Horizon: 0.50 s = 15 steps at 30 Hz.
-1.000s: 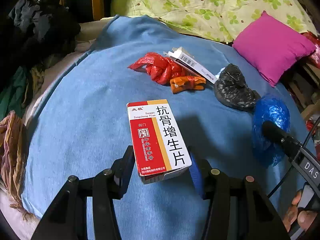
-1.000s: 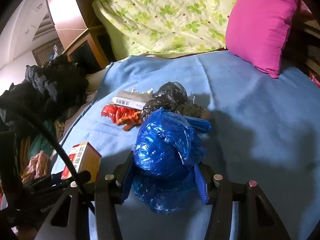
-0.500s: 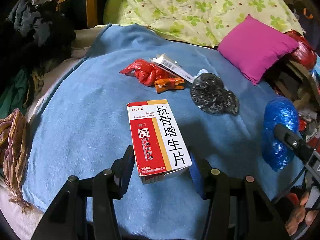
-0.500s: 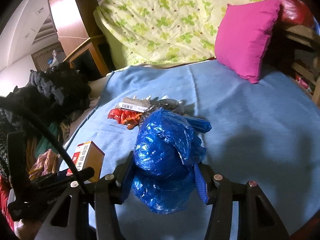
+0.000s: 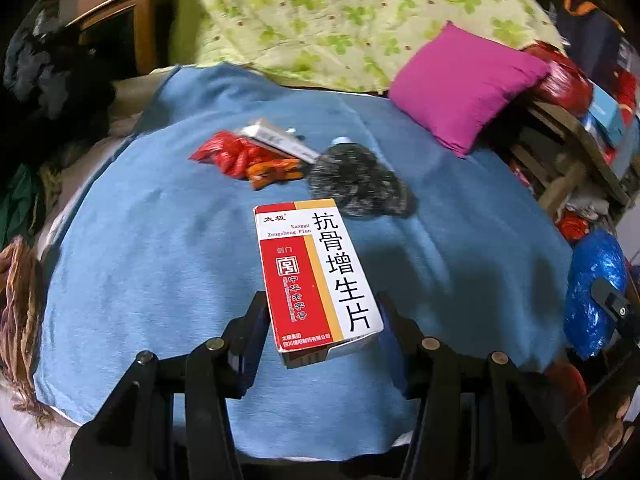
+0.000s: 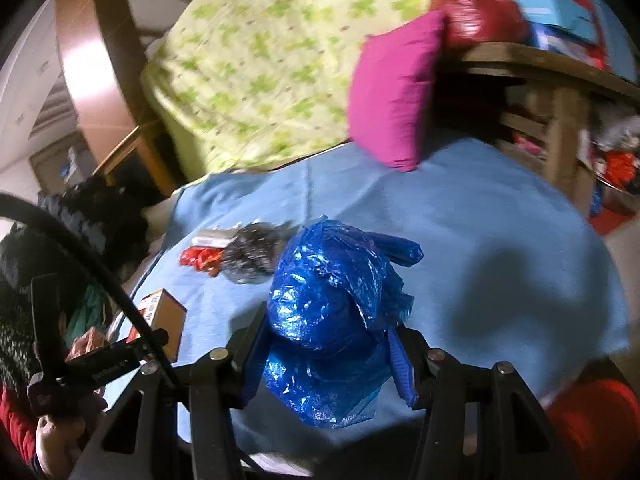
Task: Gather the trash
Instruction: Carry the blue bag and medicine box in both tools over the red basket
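My left gripper (image 5: 320,312) is shut on a red, yellow and white medicine box (image 5: 316,276) and holds it above the blue blanket (image 5: 160,280). My right gripper (image 6: 326,340) is shut on a crumpled blue plastic bag (image 6: 336,304), also lifted off the bed; the bag shows at the right edge of the left wrist view (image 5: 594,288). On the blanket beyond lie a red plastic bag (image 5: 232,154), an orange wrapper (image 5: 276,172), a small white box (image 5: 280,138) and a black plastic bag (image 5: 356,180).
A magenta pillow (image 5: 464,84) and a green-flowered quilt (image 5: 340,20) lie at the bed's far end. Dark clothes (image 5: 52,68) are piled at the left. A cluttered wooden shelf (image 5: 580,136) stands at the right. Something red (image 6: 592,420) sits low at right.
Both grippers have pulled back and risen from the bed, each keeping its load. The trash pile looks farther away, and the right wrist view has swung right toward the shelf.
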Tool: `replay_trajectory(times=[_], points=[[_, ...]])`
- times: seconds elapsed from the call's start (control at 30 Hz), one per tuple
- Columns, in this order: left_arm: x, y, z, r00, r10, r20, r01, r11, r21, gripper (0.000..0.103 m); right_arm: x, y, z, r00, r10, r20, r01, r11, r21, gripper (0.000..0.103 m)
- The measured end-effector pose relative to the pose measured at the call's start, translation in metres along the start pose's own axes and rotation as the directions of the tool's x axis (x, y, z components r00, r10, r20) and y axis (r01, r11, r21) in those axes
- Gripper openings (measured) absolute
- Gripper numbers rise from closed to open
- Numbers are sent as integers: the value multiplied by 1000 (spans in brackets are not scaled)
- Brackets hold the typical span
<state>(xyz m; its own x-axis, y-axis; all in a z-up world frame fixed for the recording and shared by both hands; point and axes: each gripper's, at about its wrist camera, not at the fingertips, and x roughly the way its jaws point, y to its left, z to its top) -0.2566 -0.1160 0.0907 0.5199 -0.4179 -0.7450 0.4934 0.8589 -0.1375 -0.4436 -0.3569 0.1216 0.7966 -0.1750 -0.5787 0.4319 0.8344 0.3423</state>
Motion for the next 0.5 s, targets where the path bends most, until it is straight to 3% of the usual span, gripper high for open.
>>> replay_trajectory(times=[0.3,0.5], points=[[-10,-63,1,996,-86,9,85,989,125,54,-66,-68,-19,991,-132,37,128,987,93,56],[-21,-116,-3,986,-166,6,161,961,225,54,-104,-110,-39,972,-231,34,224,965,137,56]])
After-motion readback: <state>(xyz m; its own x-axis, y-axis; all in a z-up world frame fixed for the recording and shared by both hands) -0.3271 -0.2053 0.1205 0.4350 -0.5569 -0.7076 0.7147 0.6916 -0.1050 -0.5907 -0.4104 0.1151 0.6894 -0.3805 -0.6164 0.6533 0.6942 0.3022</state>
